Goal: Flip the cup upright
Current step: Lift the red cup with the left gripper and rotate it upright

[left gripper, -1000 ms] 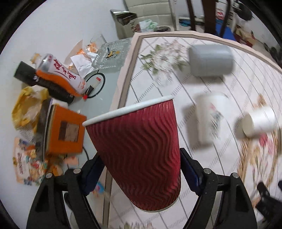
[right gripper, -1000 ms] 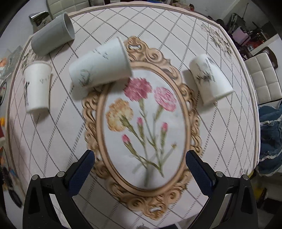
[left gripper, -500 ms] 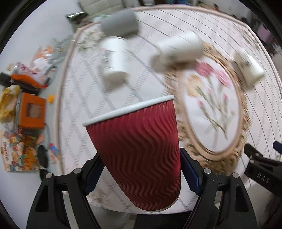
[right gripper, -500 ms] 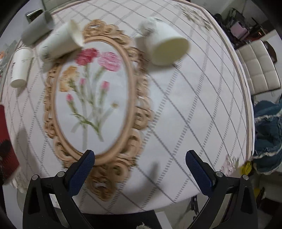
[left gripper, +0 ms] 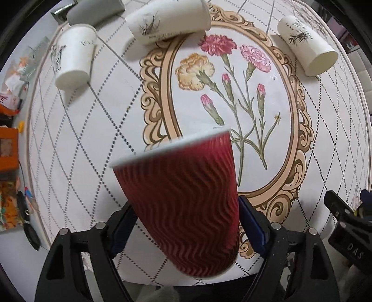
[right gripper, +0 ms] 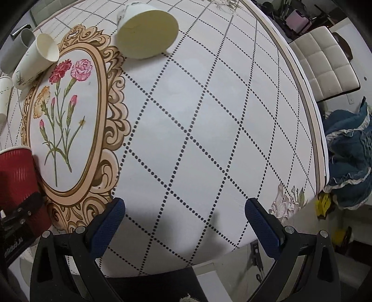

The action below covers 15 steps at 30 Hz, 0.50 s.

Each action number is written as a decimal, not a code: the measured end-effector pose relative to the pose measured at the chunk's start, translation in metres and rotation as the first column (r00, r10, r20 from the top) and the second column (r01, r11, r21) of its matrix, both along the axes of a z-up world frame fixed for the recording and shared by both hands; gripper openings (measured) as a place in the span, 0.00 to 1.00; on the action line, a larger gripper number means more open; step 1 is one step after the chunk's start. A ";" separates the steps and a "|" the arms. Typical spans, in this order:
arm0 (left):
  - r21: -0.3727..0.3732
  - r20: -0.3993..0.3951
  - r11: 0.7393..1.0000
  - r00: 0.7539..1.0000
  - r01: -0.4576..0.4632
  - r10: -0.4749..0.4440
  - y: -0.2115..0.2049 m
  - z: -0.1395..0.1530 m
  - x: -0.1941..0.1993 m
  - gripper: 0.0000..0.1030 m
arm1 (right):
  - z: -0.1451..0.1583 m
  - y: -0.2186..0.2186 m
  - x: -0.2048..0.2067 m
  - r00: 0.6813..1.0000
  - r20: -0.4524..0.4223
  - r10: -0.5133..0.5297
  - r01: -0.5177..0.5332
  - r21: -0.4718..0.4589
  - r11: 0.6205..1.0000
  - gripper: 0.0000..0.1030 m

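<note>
My left gripper (left gripper: 183,223) is shut on a red ribbed paper cup (left gripper: 183,204), rim up and tilted slightly, held above the near edge of the table. The same red cup (right gripper: 16,176) shows at the left edge of the right wrist view. My right gripper (right gripper: 183,223) is open and empty above the table's near right part. White paper cups lie on their sides: one (left gripper: 307,46) at the far right, one (left gripper: 167,21) at the top of the flower frame, one (left gripper: 74,55) at the left.
A grey cup (left gripper: 95,11) lies on its side at the far left. The round table (right gripper: 209,130) has a dotted diamond cloth with an oval flower print (left gripper: 232,97). Clutter lies on the floor at left (left gripper: 9,144). A white chair (right gripper: 325,62) and blue cloth (right gripper: 348,158) are right.
My left gripper has swung with the red cup from the table's left edge to over its near middle. My right gripper has moved right, away from the flower print.
</note>
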<state>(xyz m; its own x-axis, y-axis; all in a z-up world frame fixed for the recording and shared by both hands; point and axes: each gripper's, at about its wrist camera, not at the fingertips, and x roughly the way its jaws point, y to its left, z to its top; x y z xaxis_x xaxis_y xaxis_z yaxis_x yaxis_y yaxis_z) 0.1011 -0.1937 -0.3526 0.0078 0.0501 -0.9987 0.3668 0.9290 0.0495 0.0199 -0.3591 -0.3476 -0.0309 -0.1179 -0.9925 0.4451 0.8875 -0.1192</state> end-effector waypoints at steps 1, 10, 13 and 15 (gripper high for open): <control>-0.004 -0.003 1.000 1.000 -0.005 0.005 0.001 -0.001 0.001 0.91 | -0.002 -0.004 -0.001 1.000 0.001 0.001 -0.001 0.000 1.000 1.00; -0.024 -0.022 0.999 0.999 -0.045 0.044 0.023 -0.010 0.008 0.98 | -0.002 -0.014 0.000 1.000 0.005 0.007 -0.007 -0.001 1.000 1.00; -0.034 -0.024 0.998 0.998 -0.059 0.058 0.030 -0.010 0.007 0.98 | -0.002 -0.010 0.003 1.000 0.006 0.011 -0.011 -0.003 1.000 1.00; -0.039 -0.017 0.997 0.998 -0.064 0.064 0.032 -0.007 0.007 0.98 | -0.001 -0.008 0.003 1.000 0.008 0.011 -0.011 -0.003 1.000 1.00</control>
